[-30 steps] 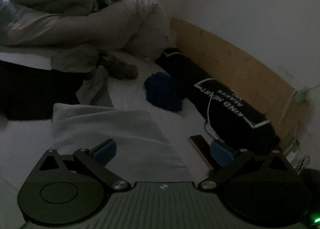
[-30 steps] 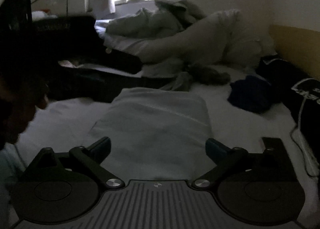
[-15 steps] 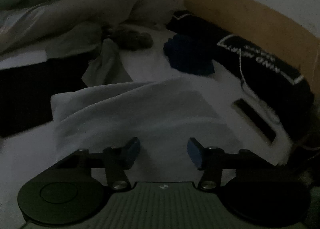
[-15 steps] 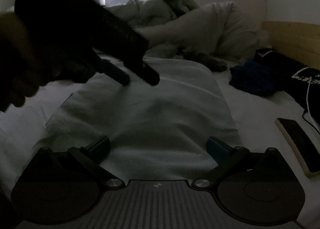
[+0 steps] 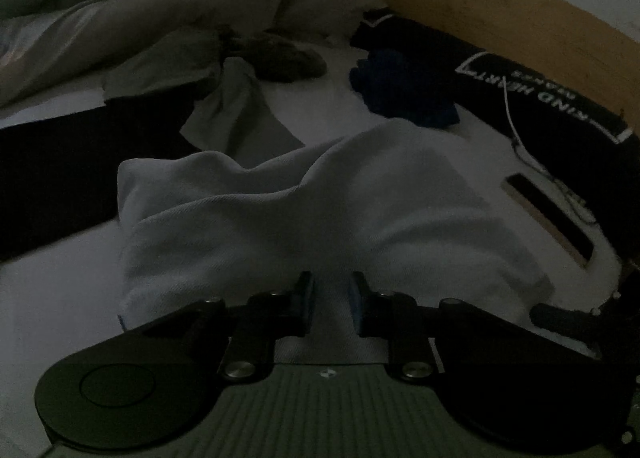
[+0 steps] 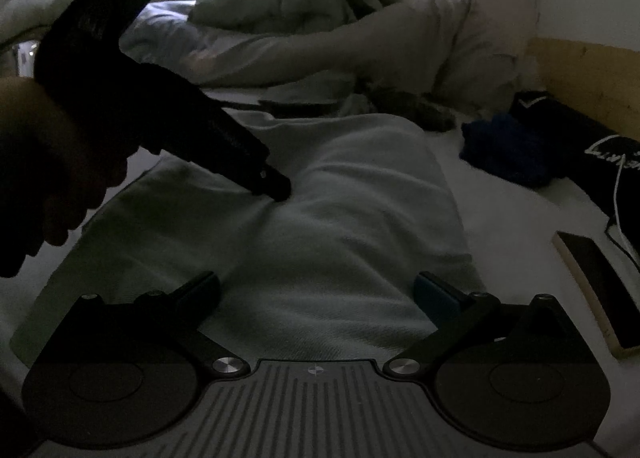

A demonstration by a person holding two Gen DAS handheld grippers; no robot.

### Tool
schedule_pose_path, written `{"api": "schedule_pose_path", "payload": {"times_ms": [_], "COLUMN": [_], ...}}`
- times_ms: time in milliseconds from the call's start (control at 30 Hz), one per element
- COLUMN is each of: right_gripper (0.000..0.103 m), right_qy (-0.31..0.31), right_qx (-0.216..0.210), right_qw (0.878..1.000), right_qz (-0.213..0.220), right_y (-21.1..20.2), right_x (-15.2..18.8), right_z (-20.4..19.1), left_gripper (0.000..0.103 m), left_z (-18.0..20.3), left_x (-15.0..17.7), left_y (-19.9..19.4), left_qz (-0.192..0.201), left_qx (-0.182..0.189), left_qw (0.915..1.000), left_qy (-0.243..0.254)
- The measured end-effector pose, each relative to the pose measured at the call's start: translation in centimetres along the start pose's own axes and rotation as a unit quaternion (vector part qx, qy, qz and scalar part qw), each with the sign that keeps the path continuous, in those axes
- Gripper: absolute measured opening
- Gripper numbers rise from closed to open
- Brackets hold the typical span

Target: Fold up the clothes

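Observation:
A pale folded cloth [image 5: 380, 194] lies lengthwise on the white bed sheet [image 5: 52, 290]. My left gripper [image 5: 331, 286] is closing its jaws, and a raised ridge of the cloth sits pinched between the blue pads. In the right wrist view the left gripper [image 6: 276, 188], held by a person's hand [image 6: 44, 162], digs into the cloth [image 6: 344, 242] near its middle, and the fabric puckers around the tip. My right gripper [image 6: 316, 284] stands open low over the cloth's near end, its fingers spread wide with only flat fabric beneath them.
A crumpled blue garment [image 6: 504, 150] and a black bag with white lettering [image 5: 540, 98] lie to the right by the wooden headboard [image 5: 520, 18]. A phone [image 6: 600, 286] and a white cable rest beside the cloth. A heaped duvet [image 6: 320, 18] fills the back. A dark cloth [image 5: 60, 170] lies at the left.
Both grippers came down onto the cloth. The left gripper's jaws went from wide open to nearly together, gathering a ridge of fabric. The right gripper stayed open.

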State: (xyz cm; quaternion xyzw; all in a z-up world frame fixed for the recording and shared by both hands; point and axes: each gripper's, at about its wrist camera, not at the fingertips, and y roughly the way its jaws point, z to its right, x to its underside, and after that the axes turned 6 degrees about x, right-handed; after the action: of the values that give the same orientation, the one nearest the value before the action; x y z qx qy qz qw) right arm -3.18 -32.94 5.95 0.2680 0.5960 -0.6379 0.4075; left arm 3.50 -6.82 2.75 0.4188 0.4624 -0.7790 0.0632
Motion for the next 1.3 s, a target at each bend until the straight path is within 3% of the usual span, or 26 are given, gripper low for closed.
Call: {"api": "schedule_pose_path", "payload": {"times_ms": [233,400,467,500,533,667,700,733,767,900,1000,1167,1300], "right_gripper": [0.103,0.103,0.103,0.103,0.103,0.103,0.103,0.103,0.103,0.103,0.103,0.103,0.103], "right_qy": [0.023,0.023,0.027,0.031,0.037,0.064,0.071,0.079,0.088,0.133,0.172,0.167,0.173], "right_qx": [-0.031,-0.029,-0.030,-0.032,-0.035,-0.049,-0.052,-0.055,-0.057,-0.053,-0.066,-0.068,-0.073], "right_qw": [0.999,0.999,0.999,0.999,0.999,0.997,0.996,0.995,0.994,0.989,0.981,0.982,0.980], "right_qz": [-0.023,0.004,0.008,0.008,0.007,0.000,-0.004,-0.009,-0.014,-0.038,-0.060,-0.063,-0.065], "right_y": [1.2,0.6,0.4,0.3,0.1,-0.2,-0.2,-0.2,-0.1,0.7,1.6,1.9,2.2], "right_x": [-0.3,0.3,0.3,0.1,0.1,-0.1,-0.2,-0.3,-0.3,-0.3,0.1,0.2,0.1], "right_z": [1.5,1.4,1.6,1.7,1.9,3.0,3.2,3.6,4.0,5.8,7.3,7.3,7.6], "left_gripper": [0.021,0.022,0.027,0.037,0.044,0.049,0.054,0.075,0.082,0.083,0.083,0.090,0.096], "left_z": [-0.7,-1.5,-2.0,-2.4,-3.0,-5.5,-6.0,-6.5,-6.8,-7.6,-7.4,-6.7,-7.6], "left_x": [0.0,0.5,0.8,1.0,1.4,3.4,4.0,4.7,5.2,7.5,8.4,8.8,9.1], "left_y": [0.6,-1.5,-3.3,-4.3,-5.3,-8.7,-9.3,-9.7,-9.9,-9.8,-8.8,-6.8,-5.6], "left_qz": [0.000,0.020,0.029,0.036,0.045,0.069,0.075,0.075,0.070,0.054,0.038,0.019,0.027], "left_qx": [0.005,0.014,0.014,0.013,0.010,0.022,0.029,0.030,0.025,0.035,0.064,0.130,0.166], "left_qw": [1.0000,0.9985,0.9965,0.9951,0.9932,0.9814,0.9774,0.9738,0.9713,0.9619,0.9571,0.9448,0.9282], "left_qy": [-0.008,-0.050,-0.077,-0.092,-0.107,-0.178,-0.196,-0.212,-0.226,-0.266,-0.280,-0.300,-0.332]}}
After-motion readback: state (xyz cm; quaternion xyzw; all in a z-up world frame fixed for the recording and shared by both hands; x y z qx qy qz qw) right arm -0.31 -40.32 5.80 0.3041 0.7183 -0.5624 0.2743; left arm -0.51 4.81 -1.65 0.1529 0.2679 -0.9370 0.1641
